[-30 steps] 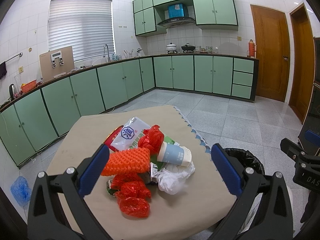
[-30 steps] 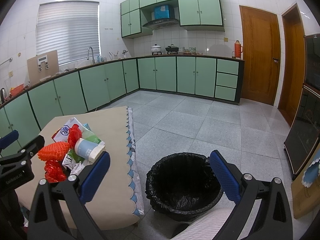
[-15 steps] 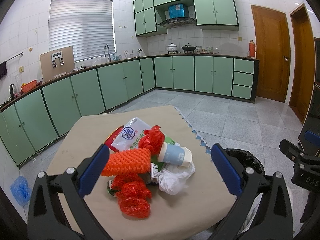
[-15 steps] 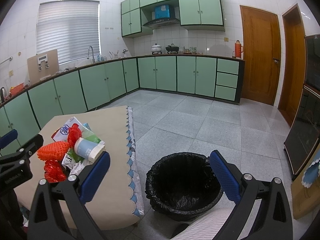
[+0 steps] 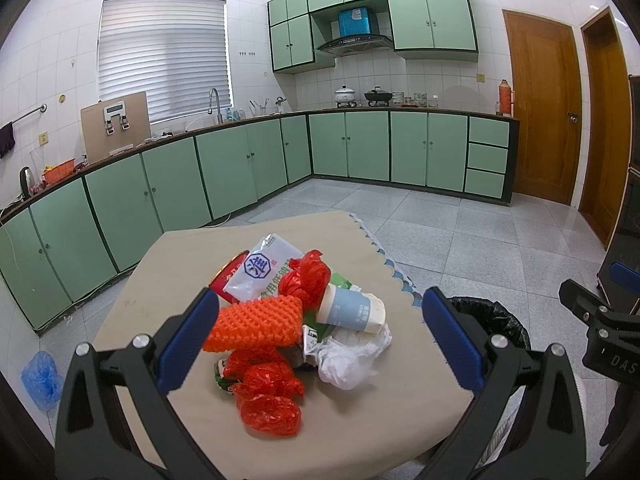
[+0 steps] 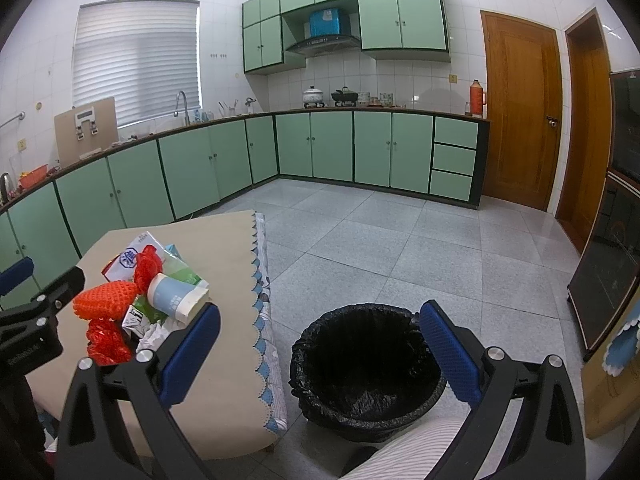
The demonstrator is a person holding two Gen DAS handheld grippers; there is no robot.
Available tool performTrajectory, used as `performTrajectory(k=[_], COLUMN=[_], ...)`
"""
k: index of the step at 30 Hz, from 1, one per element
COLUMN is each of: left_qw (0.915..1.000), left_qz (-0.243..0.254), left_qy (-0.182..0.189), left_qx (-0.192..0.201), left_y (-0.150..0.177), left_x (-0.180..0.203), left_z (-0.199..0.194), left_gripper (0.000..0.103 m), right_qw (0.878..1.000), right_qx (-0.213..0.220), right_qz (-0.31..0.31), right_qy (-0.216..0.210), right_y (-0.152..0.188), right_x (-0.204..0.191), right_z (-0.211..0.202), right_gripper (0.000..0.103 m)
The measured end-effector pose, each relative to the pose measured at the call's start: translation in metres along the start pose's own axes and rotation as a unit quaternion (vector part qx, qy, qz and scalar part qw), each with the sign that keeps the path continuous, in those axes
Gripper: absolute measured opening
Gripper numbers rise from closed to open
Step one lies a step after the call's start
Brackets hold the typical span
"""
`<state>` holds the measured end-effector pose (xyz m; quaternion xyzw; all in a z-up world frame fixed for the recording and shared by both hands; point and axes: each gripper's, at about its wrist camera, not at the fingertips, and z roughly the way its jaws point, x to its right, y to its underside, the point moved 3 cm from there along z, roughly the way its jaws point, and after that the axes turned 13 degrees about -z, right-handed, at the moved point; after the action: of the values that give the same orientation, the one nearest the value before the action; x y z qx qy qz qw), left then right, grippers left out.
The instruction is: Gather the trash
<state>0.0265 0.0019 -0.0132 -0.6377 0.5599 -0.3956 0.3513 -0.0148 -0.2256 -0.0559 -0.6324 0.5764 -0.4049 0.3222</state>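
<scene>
The left tool (image 5: 320, 336) is released, its ribbed blue pads (image 5: 188, 334) wide apart and holding nothing, above the near side of the table (image 5: 400, 412). The right tool (image 6: 320, 354) is released too and empty, over the floor before the trash bin (image 6: 366, 372).

The trash is one pile in the middle of the table, which has a smooth beige cover with a scalloped blue edge. Nearest lies a crumpled red plastic bag (image 5: 266, 396), shiny and thin. Beside it is a wrinkled white plastic bag (image 5: 350, 358). Behind comes an orange foam net (image 5: 254, 322) with a knobby mesh surface, and a paper cup (image 5: 352, 308) lying on its side, with a pale blue band. Farther back is a white packet (image 5: 262, 270) with a blue diamond mark and green characters, too small to read.

The round bin, lined with glossy black film, stands on the grey tiled floor just beside the table. Green cabinets (image 5: 224, 176) run along the far wall.
</scene>
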Motion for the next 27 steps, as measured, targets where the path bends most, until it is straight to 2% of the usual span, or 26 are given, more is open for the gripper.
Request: performTrajectory(k=[13,18,21,25,27], left_qw=[1.0,0.9999,0.9992,0.9957,0.994], left_qz=[-0.003,-0.007,-0.022,-0.021,-0.018], left_qy=[-0.005,-0.01,-0.031,-0.091,-0.108], left_qx=[0.002,0.001,-0.007,-0.004,-0.002], left_y=[-0.011,-0.015,-0.022,-0.029,-0.031], left_x=[-0.014,-0.023,-0.048,-0.085,-0.1], left_z=[0.004,0.013,0.029,0.049,0.055], left_gripper=[0.098,0.098,0.098,0.098,0.098], right_qw=[1.0,1.0,0.999,0.998,0.996], right_qx=[0.001,0.01,0.02,0.022,0.02], right_qz=[-0.001,-0.004,-0.016,-0.028,-0.035], right_qy=[0.0,-0.012,-0.024,-0.06,-0.076], right_y=[0.0,-0.011,-0.022,-0.035,-0.039], right_x=[0.001,-0.003,-0.013,-0.034,-0.047], right_z=[0.002,0.008,0.016,0.036,0.046], right_gripper=[0.097,0.097,0.097,0.097,0.096])
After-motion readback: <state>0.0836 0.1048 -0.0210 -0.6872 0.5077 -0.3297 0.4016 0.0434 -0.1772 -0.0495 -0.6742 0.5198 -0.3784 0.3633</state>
